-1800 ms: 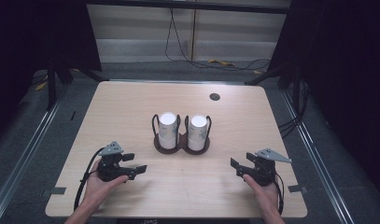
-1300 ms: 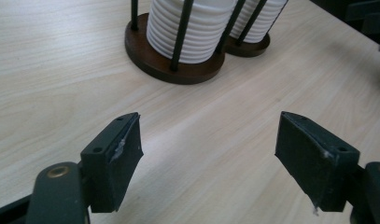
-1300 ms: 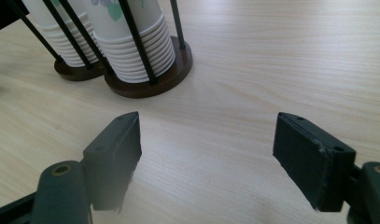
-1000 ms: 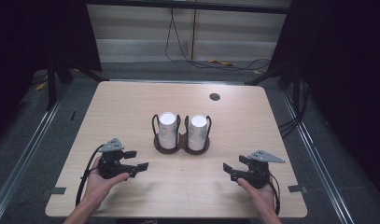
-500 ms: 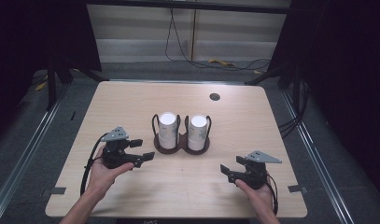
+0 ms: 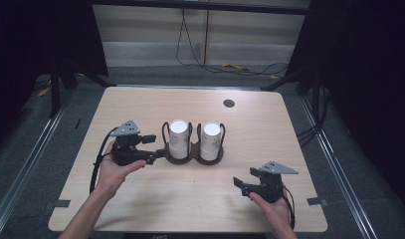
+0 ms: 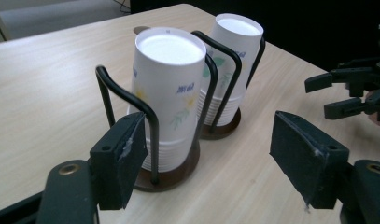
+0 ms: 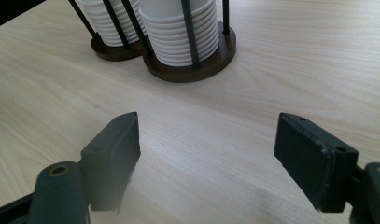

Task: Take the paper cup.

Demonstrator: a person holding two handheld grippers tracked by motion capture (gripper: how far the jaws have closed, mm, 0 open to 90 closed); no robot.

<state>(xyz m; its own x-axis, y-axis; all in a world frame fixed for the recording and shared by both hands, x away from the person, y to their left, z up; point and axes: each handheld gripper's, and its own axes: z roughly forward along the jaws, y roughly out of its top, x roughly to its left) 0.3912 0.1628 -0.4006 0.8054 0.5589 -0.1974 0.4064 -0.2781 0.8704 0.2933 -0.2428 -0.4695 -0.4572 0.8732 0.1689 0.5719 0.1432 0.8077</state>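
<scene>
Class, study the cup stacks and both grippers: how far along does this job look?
Nothing looks done: both cup stacks sit full in the wire holder. In hand: the left gripper, open, is at the holder's left stack. Left: gripping a cup; the right gripper waits open, apart.

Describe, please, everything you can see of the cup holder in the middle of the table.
The cup holder is a double stand: two joined round dark brown bases, wood by the look, each ringed by black wire loops rising upright. Each side holds a stack of white paper cups, upside down, the top ones printed with flowers and blue lettering. It stands flat on the pale wooden table, near the centre. The left gripper, jaws open, sits close beside its left side; contact cannot be told.
</scene>
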